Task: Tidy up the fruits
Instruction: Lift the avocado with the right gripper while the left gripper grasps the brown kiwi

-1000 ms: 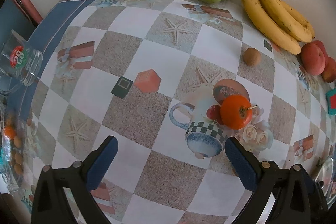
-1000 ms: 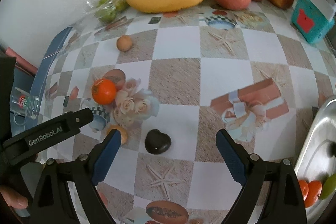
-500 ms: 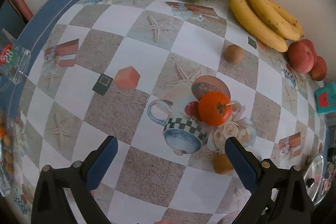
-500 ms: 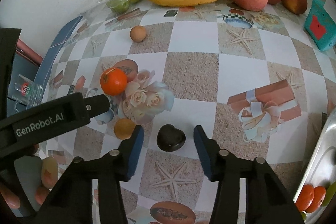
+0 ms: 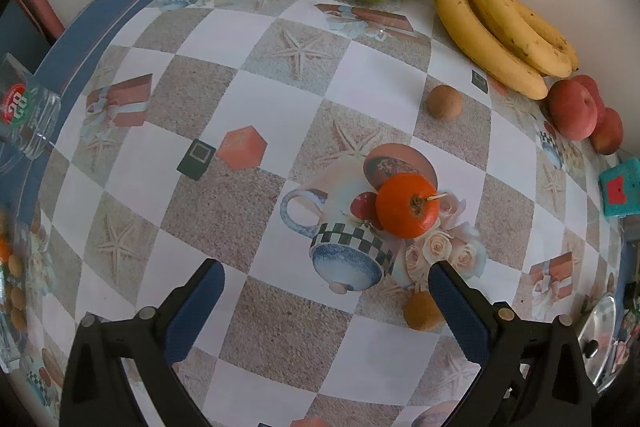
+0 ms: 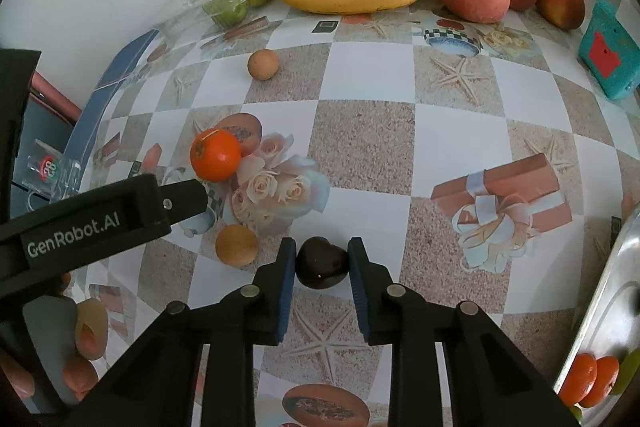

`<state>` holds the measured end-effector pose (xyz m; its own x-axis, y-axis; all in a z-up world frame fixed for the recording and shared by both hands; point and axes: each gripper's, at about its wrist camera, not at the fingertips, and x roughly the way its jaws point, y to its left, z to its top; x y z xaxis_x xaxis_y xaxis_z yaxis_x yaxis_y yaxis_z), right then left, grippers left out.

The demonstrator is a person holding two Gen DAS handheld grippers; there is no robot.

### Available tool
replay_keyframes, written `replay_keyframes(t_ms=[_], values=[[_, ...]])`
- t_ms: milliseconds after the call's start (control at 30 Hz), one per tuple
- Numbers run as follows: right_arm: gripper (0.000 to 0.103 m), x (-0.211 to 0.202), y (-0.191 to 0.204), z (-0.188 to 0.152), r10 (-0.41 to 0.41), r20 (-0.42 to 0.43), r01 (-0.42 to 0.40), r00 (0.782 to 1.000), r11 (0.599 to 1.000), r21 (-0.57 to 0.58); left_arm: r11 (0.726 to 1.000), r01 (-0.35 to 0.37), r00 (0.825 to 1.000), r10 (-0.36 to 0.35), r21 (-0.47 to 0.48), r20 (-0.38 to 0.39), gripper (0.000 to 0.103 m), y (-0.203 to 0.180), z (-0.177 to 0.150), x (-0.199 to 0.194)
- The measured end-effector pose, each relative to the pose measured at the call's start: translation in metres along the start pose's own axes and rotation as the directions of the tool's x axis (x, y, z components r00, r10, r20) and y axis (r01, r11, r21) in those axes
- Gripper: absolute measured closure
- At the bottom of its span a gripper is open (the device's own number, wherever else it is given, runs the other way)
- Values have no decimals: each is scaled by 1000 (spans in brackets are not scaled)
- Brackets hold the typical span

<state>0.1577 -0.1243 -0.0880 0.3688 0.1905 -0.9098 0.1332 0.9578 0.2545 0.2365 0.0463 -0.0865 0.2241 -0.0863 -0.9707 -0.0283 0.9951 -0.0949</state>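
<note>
Here the right gripper (image 6: 322,259) is clamped on a dark, glossy, heart-shaped fruit (image 6: 321,263), blue pads touching both its sides, down on the patterned surface (image 6: 360,135). A small round yellow fruit (image 6: 236,245) sits just left of it. The left gripper (image 5: 326,291) hangs spread wide with nothing between its fingers, the orange (image 5: 407,205) lying beyond them; its right finger partly hides the yellow fruit. At the right edge, a metal tray (image 6: 600,307) is cut off.
</note>
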Motion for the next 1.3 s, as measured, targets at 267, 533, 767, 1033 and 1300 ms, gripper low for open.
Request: replay_keyframes(t_ms=[267,533,767,1033,1300], values=[[76,-10,-7,1,19,11,-19,1000,1000,23,1000,16,1000,-16,5,-8,0,-7,-5,-1],[76,-38,-41,2,4,63,-12,998,993,120,1000,4,1000,-4,30,-9,0,-19,-13,-3],[76,-59,-66,5,-4,101,-15,995,981,194,998,32,999,-31,59,-20,2,-43,-27,0],[76,-64,-71,3,7,106,-29,994,977,210,992,81,996,-77,100,-44,27,-73,-42,3],[76,-66,-68,5,14,107,-35,994,980,197,992,77,997,-74,100,-38,53,-77,-46,4]])
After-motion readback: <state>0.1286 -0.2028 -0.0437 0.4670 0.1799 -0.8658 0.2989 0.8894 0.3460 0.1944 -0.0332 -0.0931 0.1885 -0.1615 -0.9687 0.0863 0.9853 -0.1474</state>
